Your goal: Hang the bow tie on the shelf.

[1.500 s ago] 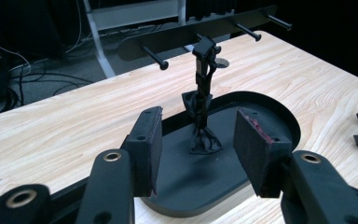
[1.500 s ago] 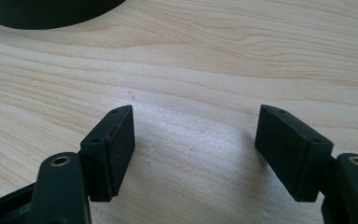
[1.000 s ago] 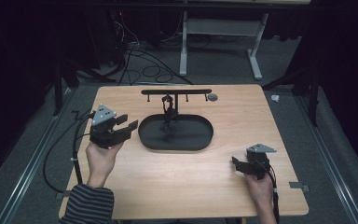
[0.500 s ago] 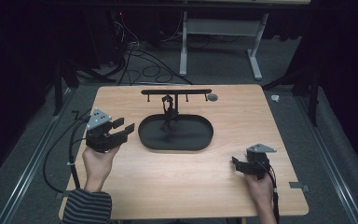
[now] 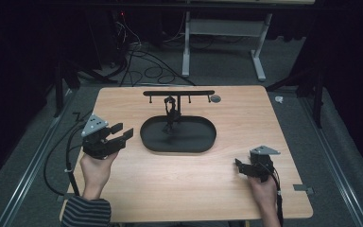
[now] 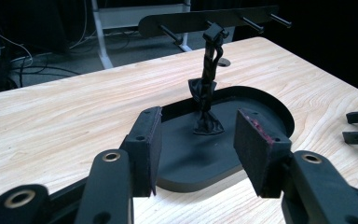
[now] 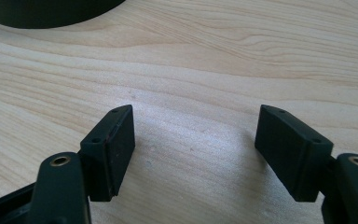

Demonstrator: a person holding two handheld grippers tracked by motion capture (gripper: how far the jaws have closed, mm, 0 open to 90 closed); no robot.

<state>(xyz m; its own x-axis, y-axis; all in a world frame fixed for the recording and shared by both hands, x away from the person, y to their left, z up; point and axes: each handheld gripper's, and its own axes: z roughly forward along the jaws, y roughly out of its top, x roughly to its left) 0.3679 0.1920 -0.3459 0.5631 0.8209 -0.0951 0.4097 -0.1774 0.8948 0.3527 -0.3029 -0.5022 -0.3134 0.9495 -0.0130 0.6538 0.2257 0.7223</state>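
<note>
I'm lining up the left gripper (image 6: 193, 158), fingers spread and empty, on the strap (image 6: 207, 91) hanging over the tray (image 5: 203, 142). Right gripper (image 7: 193, 149) idling spread on the table (image 5: 179, 184). Grab not yet started.

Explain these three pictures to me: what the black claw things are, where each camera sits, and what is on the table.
A person holds a two-jaw gripper in each hand. The high view looks down on a wooden table; the left gripper points toward a black oval tray, and the right gripper hovers near the table's front right. A rack with pegs stands behind the tray, and a dark twisted cloth hangs from it into the tray. The other two pictures come from cameras riding on each gripper, looking along its jaws. Both grippers are open and hold nothing.
</note>
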